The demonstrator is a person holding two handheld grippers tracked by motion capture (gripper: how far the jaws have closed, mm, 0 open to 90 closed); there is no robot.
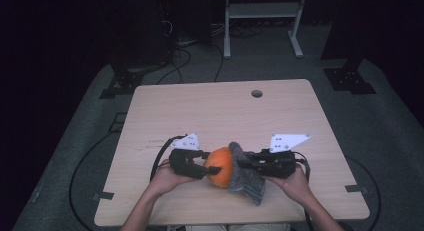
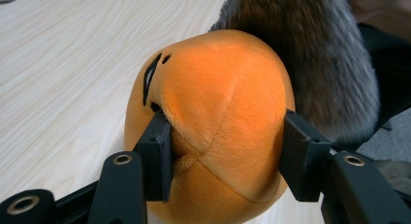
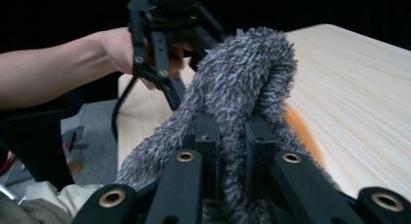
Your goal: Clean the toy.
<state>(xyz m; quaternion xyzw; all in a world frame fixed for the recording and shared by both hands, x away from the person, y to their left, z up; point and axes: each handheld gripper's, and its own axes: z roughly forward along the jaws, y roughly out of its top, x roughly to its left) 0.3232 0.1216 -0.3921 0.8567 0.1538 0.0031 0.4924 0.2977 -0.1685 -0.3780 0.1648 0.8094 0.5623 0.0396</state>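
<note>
- Left gripper view puts us right at the action: the left gripper [image 2: 228, 153] has its black fingers [image 2: 157, 156] pressed into both flanks of the orange plush toy [image 2: 218, 112], closed about as far as the stuffing lets them, and the fabric dimples where the pads bite.
- Over on the right gripper view, the right gripper [image 3: 232, 161] is pinched nearly closed on a fold of the grey fuzzy cover [image 3: 242, 88], pile bunching up between its fingers [image 3: 207, 151].
- From the high view, the toy [image 1: 220, 166] sits between the two grippers, near the front edge of the table [image 1: 220, 111], with the cover [image 1: 245, 173] wrapped over its right side and hanging down toward the wood.
- Handling call: the toy looks light, soft and squashy, nothing fragile, so a grip across its widest part should hold; the plush nap gives decent friction.
- The cover reads as limp, stretchy and fluffy; take it by the rim or a thick fold, since a thin pinch of pile could slip out.
- Writing watch: no brand, label or readable text anywhere; just black stitched marks [image 2: 151, 78] on the toy's face.
</note>
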